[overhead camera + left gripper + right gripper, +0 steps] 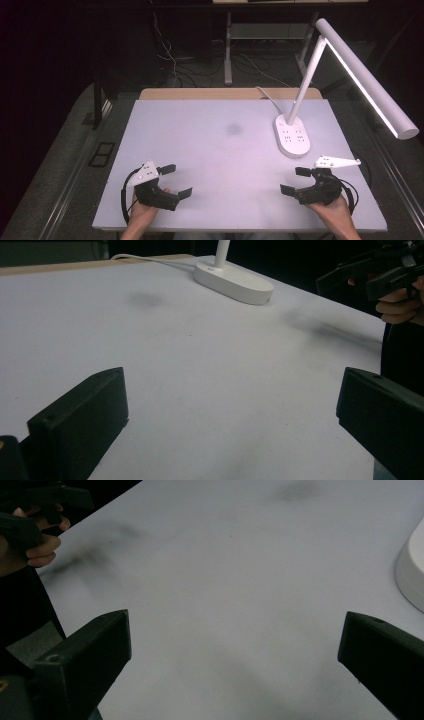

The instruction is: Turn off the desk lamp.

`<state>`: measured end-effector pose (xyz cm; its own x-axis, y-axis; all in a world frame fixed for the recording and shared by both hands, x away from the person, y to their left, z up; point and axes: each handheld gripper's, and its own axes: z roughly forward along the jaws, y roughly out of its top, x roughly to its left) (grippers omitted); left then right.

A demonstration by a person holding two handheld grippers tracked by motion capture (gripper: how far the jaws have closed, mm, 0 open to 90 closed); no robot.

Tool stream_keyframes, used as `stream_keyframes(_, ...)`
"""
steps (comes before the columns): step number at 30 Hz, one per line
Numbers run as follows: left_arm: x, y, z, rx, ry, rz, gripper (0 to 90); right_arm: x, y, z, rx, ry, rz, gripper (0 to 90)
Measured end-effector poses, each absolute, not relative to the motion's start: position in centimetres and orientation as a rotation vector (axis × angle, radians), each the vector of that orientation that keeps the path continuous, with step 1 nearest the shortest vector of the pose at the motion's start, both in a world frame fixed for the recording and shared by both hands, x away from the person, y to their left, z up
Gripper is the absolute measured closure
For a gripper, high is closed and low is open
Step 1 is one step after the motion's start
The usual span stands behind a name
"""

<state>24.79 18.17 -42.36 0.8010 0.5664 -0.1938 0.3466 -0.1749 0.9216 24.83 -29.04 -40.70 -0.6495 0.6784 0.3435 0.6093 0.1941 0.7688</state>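
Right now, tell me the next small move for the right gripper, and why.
Probably hold it where it is. The right gripper and the left gripper are both open and empty over a bare table; the nearest thing is the desk lamp, whose base sits just ahead of the right gripper.

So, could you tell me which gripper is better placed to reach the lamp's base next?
Probably the right gripper: it is open and empty, on the same side of the table as the lamp base. The left gripper, also open, sits across the table.
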Motion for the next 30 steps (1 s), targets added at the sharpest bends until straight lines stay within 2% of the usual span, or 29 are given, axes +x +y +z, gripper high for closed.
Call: stream_keyframes(30, 24.6, 18.5, -42.4, 1.775, 0.725, 0.240, 0.0, 27.6, -29.9, -38.1, 1.259, 2.428, 1.398, 0.6)
